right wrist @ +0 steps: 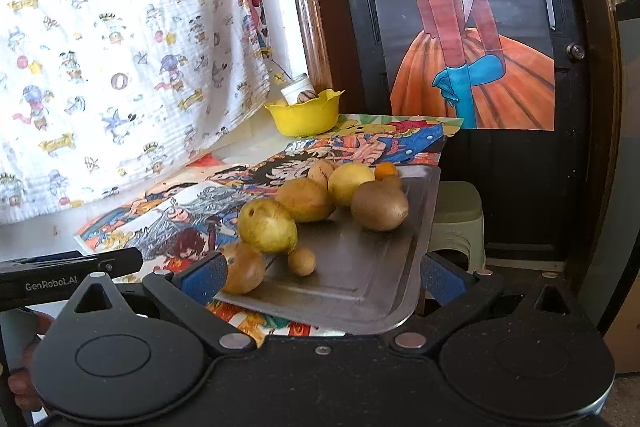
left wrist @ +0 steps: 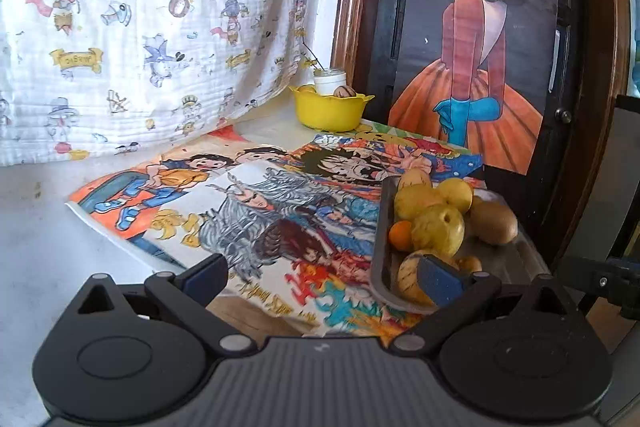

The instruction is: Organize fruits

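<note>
A grey metal tray (right wrist: 360,287) lies on the table's right end, holding several fruits: a yellow-green pear (right wrist: 267,226), a lemon (right wrist: 349,183), a brown kiwi (right wrist: 379,206), a small orange (right wrist: 385,169) and a small round brown fruit (right wrist: 301,261). The tray (left wrist: 379,247) and pear (left wrist: 438,230) also show in the left wrist view. A yellow bowl (right wrist: 304,117) at the back holds a white jar and a striped fruit; it shows in the left view too (left wrist: 328,111). My left gripper (left wrist: 324,277) is open, left of the tray. My right gripper (right wrist: 324,277) is open before the tray's near edge.
Colourful cartoon posters (left wrist: 256,211) cover the white table. A printed white cloth (left wrist: 140,27) hangs behind. A dark door with a girl poster (left wrist: 480,47) stands at right. A green stool (right wrist: 460,223) sits below, right of the tray.
</note>
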A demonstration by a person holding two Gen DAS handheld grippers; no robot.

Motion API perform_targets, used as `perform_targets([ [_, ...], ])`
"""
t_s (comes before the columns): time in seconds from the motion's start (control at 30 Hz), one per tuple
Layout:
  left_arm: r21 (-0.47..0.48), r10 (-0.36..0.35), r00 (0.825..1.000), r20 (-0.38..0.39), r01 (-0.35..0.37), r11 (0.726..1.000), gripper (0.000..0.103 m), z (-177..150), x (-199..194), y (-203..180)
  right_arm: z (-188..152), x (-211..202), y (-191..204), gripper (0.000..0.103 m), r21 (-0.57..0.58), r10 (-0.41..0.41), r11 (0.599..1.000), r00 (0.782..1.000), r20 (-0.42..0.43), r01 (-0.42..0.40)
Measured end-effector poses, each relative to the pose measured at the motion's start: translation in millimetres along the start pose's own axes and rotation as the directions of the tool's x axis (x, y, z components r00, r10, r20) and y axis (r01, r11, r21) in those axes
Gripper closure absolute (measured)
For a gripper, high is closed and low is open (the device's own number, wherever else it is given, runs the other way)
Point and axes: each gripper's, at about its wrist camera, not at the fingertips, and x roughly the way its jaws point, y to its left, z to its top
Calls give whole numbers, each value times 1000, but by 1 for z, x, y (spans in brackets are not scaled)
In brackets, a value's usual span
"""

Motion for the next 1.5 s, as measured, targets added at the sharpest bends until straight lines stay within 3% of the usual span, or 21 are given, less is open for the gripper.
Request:
perform_targets([
  [0.47,26,20,1000,-17,-19,999,0,-19,-16,16,-11,-16,18,1,-89,-50,995,998,41,53],
  [0.97,49,15,999,34,-17,999,0,-28,-31,17,-30,-26,31,1,-145,-5,989,998,62,14],
  [1.5,73,27,1000,14,-28,997,0,-36,-30,15,-36,-18,26,1,-133,-4,991,999,46,10],
])
